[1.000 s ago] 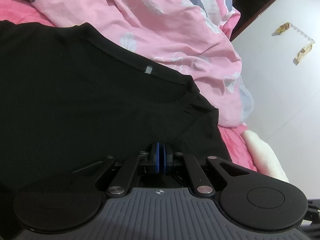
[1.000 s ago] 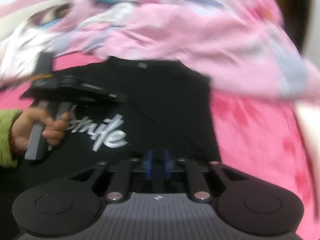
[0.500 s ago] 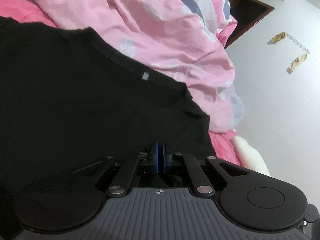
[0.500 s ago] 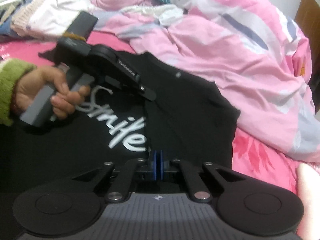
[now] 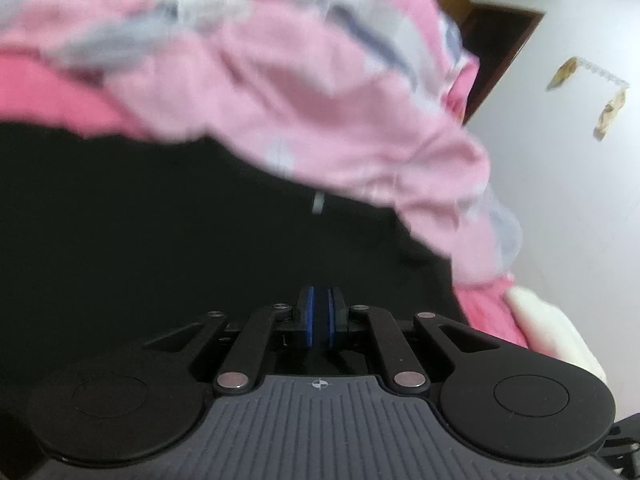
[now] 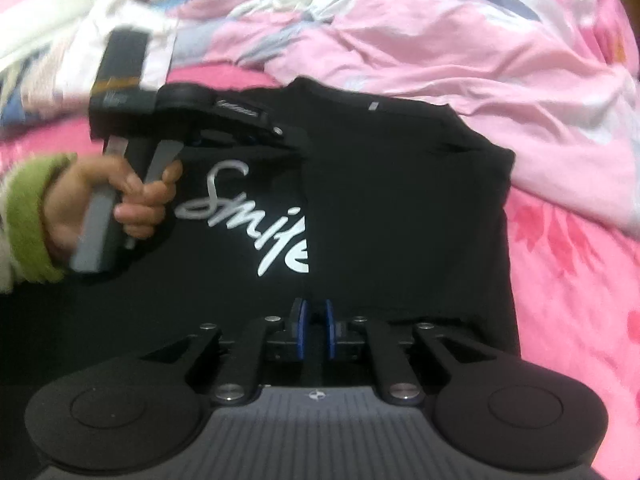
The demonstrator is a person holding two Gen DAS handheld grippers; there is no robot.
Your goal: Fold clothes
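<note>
In the right wrist view, the right claw [image 6: 313,330] sat at the bottom centre, its blue pads a narrow gap apart and opening. Dark cloth lay under and beyond them, but whether any of it ran between the pads could not be told; nothing looked pinched.

Just beyond it lay the black shirt [image 6: 400,208], spread across the middle of the frame on the pink bed [image 6: 568,264]. The shirt's right side had already been folded inward: a straight vertical edge ran down the centre and cut the white "Smile" print [image 6: 248,216] off at its last letter. The collar, with a small grey tag [image 6: 373,106], lay at the upper centre.

At the left of that view a hand [image 6: 100,204] in a green sleeve [image 6: 28,216] held the left claw [image 6: 294,136] over the shirt's upper middle, its tip at the top of the folded edge. In the blurred left wrist view the left claw's pads stood nearly together at the bottom centre with only a dark sliver between; it read as shut, and whether it pinched cloth could not be told against the black fabric.

Farthest back, a rumpled pink quilt [image 6: 460,40] filled the top of both views.

By this reading, one side fold was done. The left side, any sleeve tuck and the bottom-to-top fold appeared still to come, so the job seemed well short of halfway.
</note>
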